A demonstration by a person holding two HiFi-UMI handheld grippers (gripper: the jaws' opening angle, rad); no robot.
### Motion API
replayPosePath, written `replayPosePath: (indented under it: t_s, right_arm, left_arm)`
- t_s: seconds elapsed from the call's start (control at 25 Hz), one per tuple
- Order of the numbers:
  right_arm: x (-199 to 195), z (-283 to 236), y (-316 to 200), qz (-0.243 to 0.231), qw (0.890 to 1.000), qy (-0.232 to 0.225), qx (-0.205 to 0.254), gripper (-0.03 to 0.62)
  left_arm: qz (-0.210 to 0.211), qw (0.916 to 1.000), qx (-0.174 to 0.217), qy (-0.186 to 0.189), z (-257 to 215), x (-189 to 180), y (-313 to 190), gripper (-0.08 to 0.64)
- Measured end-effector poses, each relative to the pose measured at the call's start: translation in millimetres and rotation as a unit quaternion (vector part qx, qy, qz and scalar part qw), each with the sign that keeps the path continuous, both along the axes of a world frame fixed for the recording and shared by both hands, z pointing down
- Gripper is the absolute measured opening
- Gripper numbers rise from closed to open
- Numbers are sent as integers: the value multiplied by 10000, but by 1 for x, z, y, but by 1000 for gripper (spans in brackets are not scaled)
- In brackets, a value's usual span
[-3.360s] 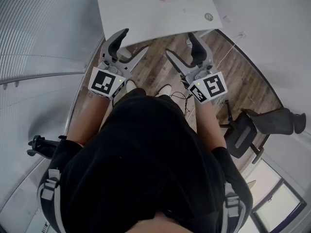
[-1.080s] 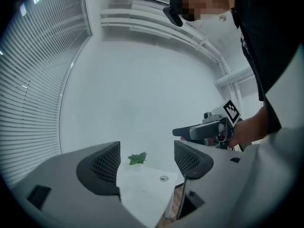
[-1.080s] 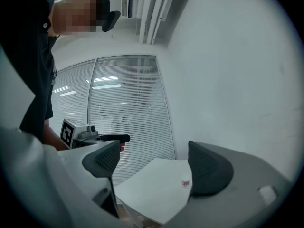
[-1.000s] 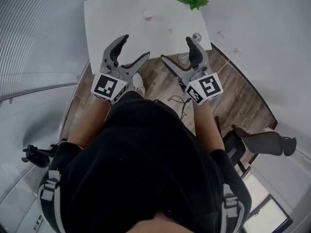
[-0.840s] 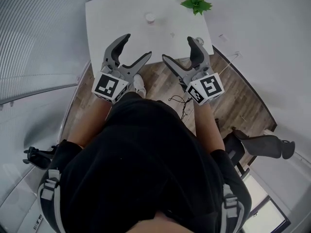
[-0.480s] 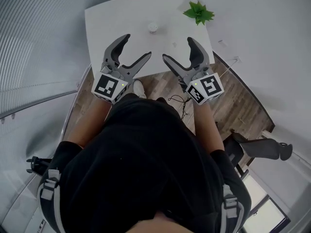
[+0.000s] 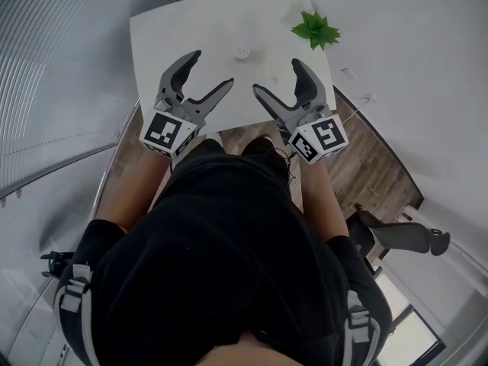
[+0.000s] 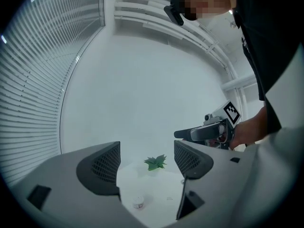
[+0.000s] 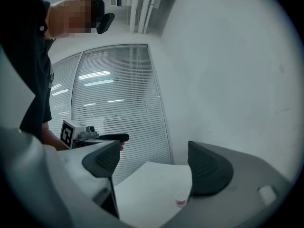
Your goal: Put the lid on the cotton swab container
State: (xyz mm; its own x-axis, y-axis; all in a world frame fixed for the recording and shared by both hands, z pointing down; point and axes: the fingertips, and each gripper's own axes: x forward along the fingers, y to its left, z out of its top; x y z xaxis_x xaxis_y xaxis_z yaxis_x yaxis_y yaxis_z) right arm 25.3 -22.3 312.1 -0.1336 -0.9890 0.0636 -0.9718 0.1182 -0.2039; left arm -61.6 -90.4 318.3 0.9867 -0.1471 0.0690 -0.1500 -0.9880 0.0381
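Cotton swab container (image 7: 242, 52) upright mid-tabletop (image 7: 160, 36); both tongs wide, empty.
It lies ahead, between the left tongs (image 7: 212, 69) and right tongs (image 7: 276, 76), about equally near both, untouched. There is open room all round it, and a plant (image 7: 316, 30) sits by the far right edge. I cannot pick out the lid.

The person wears a black short-sleeved top (image 7: 229, 258), with grey buckled straps (image 7: 71, 297) at both shoulders. The left gripper (image 7: 212, 69) and right gripper (image 7: 277, 76) are grey with curved jaws and dark mesh-textured pads (image 8: 105, 164). Each carries a white cube (image 7: 166, 133) printed with black square markers.
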Motion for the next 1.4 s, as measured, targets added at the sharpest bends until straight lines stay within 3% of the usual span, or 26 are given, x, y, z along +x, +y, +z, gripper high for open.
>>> replayPosePath:
  t_s: [0.44,0.8,1.16,1.4]
  right_arm:
    - [54,13,-31,-637,9980,-16,-59,446]
    - [107,52,-48,-1008,9941,-222,-331,444]
    - [128,115,-68,-1451,9868,-423,-578,408]
    - [133,156,-79,-1825,9780,-651,-771,380]
  left_arm:
    - [-567,9982,-5,-218,9,48,-12,337]
    - [-1129,9905,-152,-764,57,90,-20,337]
    - [-1725,9778,-344,-1141,116,113,-26,337]
    - [-2280,9624,-559,-1364,158,120,-27,337]
